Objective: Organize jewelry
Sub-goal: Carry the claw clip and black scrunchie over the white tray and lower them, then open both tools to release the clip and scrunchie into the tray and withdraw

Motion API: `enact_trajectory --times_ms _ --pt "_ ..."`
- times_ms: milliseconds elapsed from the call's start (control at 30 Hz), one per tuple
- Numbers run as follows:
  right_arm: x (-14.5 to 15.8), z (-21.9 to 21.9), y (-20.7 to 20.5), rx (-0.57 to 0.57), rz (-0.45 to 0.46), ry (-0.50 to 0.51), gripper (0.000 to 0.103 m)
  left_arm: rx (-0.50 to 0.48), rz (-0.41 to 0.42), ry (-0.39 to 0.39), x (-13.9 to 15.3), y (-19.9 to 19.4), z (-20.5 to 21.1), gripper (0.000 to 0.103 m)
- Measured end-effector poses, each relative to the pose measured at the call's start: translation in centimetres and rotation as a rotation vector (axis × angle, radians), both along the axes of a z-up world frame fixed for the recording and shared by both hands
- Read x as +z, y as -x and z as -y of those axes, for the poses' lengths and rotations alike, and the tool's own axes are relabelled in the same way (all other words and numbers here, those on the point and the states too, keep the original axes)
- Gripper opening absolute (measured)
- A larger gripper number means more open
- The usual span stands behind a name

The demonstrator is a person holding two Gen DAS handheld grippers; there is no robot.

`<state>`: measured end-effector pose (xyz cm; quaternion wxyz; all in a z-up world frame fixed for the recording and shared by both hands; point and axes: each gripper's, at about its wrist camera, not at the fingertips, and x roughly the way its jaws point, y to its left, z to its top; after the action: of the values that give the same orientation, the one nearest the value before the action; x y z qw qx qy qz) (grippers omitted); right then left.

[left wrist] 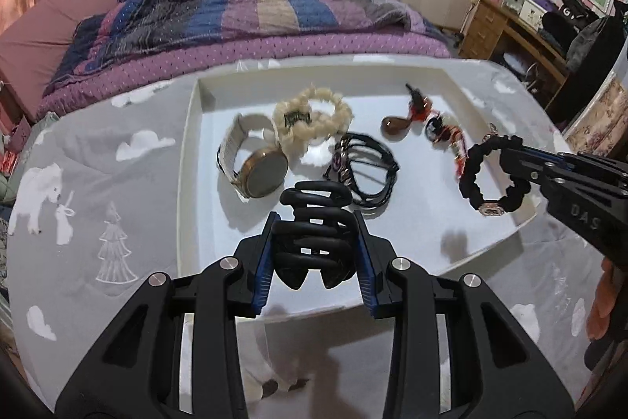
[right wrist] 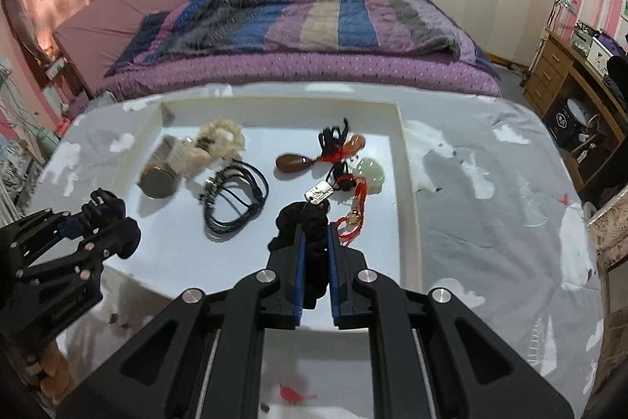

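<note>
A white tray (left wrist: 188, 160) (right wrist: 408, 191) lies on a grey printed cloth. In it are a gold-faced watch (left wrist: 263, 171) (right wrist: 159, 179), a cream fluffy bracelet (left wrist: 310, 120) (right wrist: 216, 144), a black cord bracelet (left wrist: 365, 171) (right wrist: 235, 199), a brown pendant (left wrist: 396, 126) (right wrist: 292, 161) and red-corded charms (right wrist: 353, 207). My left gripper (left wrist: 317, 222) (right wrist: 90, 214) is shut on a black claw hair clip (left wrist: 314, 191), held above the tray's near left part. My right gripper (right wrist: 316, 228) (left wrist: 506, 152) is shut on a black braided bracelet (left wrist: 471, 160) (right wrist: 298, 218) over the tray's near right part.
A bed with a striped purple and blue blanket (left wrist: 274, 6) (right wrist: 314, 14) stands right behind the table. A wooden desk (left wrist: 510, 26) (right wrist: 565, 73) full of things is at the far right. The cloth (left wrist: 98, 183) (right wrist: 490, 203) runs beyond the tray on both sides.
</note>
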<state>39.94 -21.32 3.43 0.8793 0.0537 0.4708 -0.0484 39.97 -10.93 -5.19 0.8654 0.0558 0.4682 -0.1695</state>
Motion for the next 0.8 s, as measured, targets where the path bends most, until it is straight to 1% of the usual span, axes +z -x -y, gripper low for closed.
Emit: enact_trajectory --times_ms 167,233,300,567,667,733,767,800 --pt "-3.1 0.3 -1.4 -0.030 -0.058 0.016 0.010 0.017 -0.010 -0.028 -1.5 -0.7 0.0 0.035" --pt "-3.8 0.4 -1.8 -0.037 -0.069 0.032 0.010 0.028 -0.011 -0.038 -1.8 -1.0 -0.1 0.035" --pt "-4.4 0.4 -2.1 -0.044 -0.074 0.058 0.010 0.032 -0.015 -0.041 -2.1 -1.1 -0.1 0.035" --pt "-5.6 0.0 -2.3 -0.042 -0.090 0.045 0.010 0.061 -0.045 -0.055 -3.9 -1.8 0.1 0.036" --pt "-6.4 -0.2 -2.6 -0.030 -0.120 0.040 0.013 0.066 -0.048 -0.067 -4.2 -1.8 0.1 0.036" --pt "-6.7 -0.3 -2.5 -0.027 -0.125 0.045 0.013 0.066 -0.051 -0.068 -4.3 -1.9 0.2 0.037" --pt "-6.7 -0.4 -2.5 -0.024 -0.125 0.050 0.013 0.069 -0.053 -0.068 -4.3 -2.0 0.1 0.039" --pt "-6.7 -0.5 -2.5 -0.021 -0.129 0.054 0.013 0.074 -0.049 -0.065 -4.1 -1.9 0.0 0.044"
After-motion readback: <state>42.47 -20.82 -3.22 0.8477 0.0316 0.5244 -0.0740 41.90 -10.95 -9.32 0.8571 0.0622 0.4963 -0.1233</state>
